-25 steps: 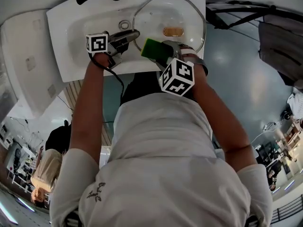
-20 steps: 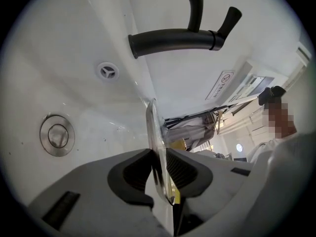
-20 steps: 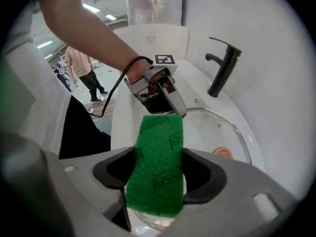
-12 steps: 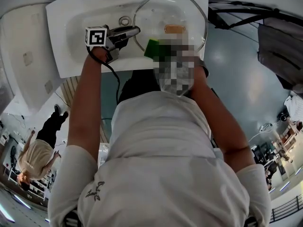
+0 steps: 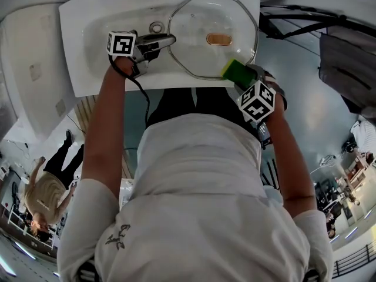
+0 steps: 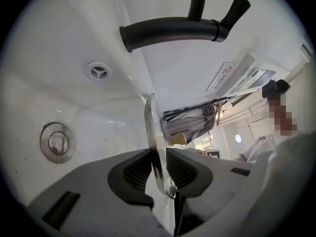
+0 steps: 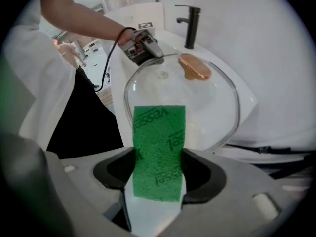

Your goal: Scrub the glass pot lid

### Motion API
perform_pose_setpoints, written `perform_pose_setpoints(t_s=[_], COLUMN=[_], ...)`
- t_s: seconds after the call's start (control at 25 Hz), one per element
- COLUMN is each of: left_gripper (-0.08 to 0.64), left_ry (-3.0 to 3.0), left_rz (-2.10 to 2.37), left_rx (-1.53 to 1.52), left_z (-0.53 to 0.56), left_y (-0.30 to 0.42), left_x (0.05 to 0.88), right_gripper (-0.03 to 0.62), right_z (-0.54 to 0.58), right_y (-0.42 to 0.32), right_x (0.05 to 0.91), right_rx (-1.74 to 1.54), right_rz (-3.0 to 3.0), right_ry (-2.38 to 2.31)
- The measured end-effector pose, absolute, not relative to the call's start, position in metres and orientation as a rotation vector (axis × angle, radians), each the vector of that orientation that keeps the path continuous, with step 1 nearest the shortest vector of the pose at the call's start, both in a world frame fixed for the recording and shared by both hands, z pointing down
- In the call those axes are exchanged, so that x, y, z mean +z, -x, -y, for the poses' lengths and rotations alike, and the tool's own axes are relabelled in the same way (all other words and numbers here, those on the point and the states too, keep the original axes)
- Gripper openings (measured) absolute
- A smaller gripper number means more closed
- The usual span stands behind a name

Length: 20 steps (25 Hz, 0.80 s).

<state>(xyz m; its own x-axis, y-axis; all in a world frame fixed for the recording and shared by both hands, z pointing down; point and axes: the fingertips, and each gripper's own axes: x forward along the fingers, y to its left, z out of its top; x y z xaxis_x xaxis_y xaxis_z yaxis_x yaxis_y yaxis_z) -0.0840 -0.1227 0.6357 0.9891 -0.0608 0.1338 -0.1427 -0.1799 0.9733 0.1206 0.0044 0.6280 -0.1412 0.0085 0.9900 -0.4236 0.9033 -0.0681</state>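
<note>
Top of the frame, over a white sink [image 5: 79, 69]: left gripper [image 5: 167, 40] fingers clamp the glass pot lid [image 5: 202, 16] by its rim. Right gripper [image 7: 158, 169] fingers pinch a green sponge [image 5: 234, 70] at the lid's lower-right edge.

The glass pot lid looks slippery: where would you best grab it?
Probably the thin rim of the glass pot lid, pinched edge-on from the left side, as the left tool does: the dome is wide and smooth, yet the rim slips between the jaws. That leaves the face free for the sponge.
</note>
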Motion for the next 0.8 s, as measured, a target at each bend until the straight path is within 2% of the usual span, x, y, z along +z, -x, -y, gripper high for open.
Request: perform_pose_setpoints(t_s=[0.12, 0.2, 0.52, 0.8], left_gripper=[0.091, 0.091, 0.092, 0.092], left_ry=[-1.732, -1.734, -1.748, -1.784], left_rz=[0.143, 0.155, 0.170, 0.164], left_rx=[0.068, 0.070, 0.068, 0.137], left_z=[0.121, 0.122, 0.121, 0.123], left_y=[0.084, 0.085, 0.085, 0.086], left_x=[0.636, 0.637, 0.639, 0.638], right_gripper=[0.290, 0.291, 0.293, 0.291], right_z=[0.004, 0.014, 0.034, 0.040], right_y=[-0.138, -0.124, 0.024, -0.012], right_x=[0.624, 0.617, 0.599, 0.607], right_rx=[0.464, 0.439, 0.085, 0.189], right_rz=[1.656, 1.691, 1.889, 1.884], right_ry=[-0.374, -0.386, -0.173, -0.211])
